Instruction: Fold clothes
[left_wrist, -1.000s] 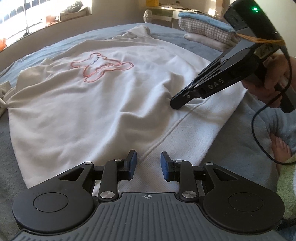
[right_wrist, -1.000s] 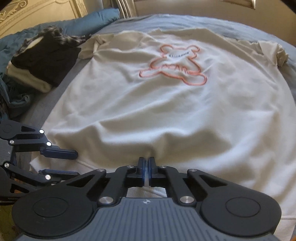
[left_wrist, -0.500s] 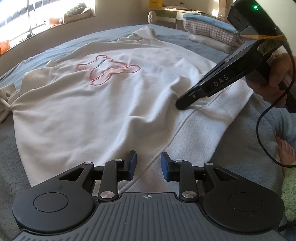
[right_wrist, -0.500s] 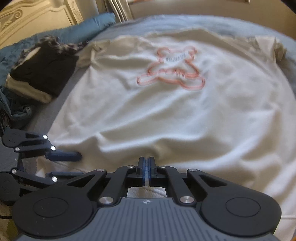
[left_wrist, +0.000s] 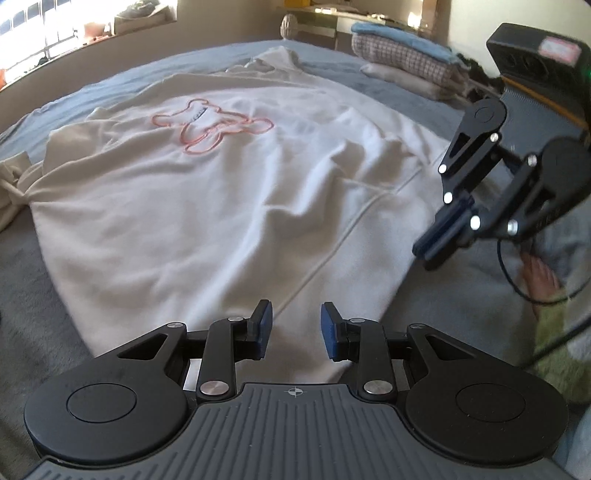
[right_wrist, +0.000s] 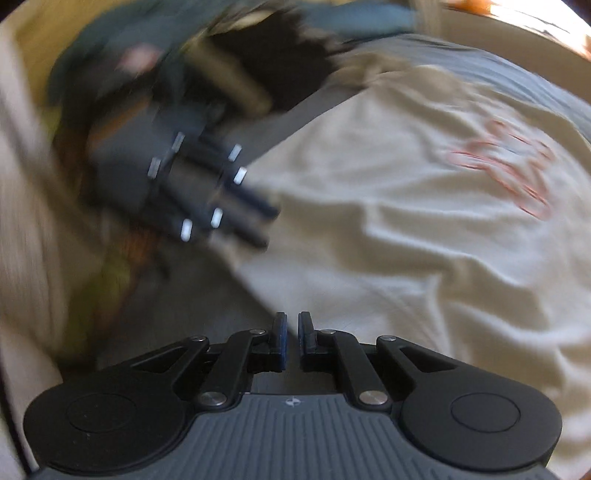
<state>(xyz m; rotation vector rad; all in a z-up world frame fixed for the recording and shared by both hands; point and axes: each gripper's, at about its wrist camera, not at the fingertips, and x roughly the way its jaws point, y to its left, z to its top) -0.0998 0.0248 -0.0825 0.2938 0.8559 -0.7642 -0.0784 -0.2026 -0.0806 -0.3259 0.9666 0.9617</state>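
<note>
Sweatshirt (left_wrist: 207, 206) lies flat, print up, unfolded on bed (left_wrist: 424, 302). Left gripper (left_wrist: 296, 330) wide apart over hem, holds nothing. Right gripper (right_wrist: 291, 341) narrowly parted, empty, beside hem corner. Step: likely taking hem; next needs both pinching the hem.

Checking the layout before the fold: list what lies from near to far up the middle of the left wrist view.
Left claw → ribbed hem of the white sweatshirt → pink bear outline → sweatshirt's neck end → blue-grey bedcover
</note>
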